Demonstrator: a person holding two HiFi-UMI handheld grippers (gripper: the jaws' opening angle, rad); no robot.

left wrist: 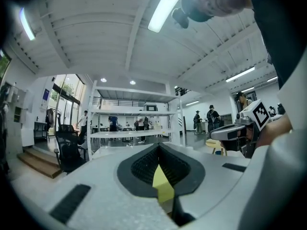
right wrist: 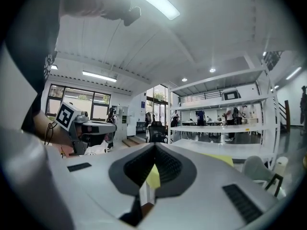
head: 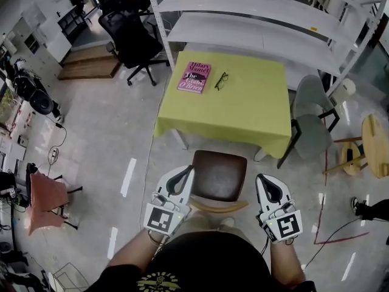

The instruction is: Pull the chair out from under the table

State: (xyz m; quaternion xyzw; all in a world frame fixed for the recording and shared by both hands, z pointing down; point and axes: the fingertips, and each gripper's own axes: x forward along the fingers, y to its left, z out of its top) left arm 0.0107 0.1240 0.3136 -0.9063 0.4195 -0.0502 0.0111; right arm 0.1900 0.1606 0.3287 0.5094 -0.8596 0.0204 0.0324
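one chair (head: 219, 175) stands at the near edge of the table (head: 243, 102), its seat almost all clear of the cloth, so the pull seems mostly done. the left gripper (head: 184, 174) and right gripper (head: 263, 179) flank the seat, level, jaws closed on nothing.

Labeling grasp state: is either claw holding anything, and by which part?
Nothing is held. The left claw and right claw are both shut with nothing between the jaws, one on each side of the chair.
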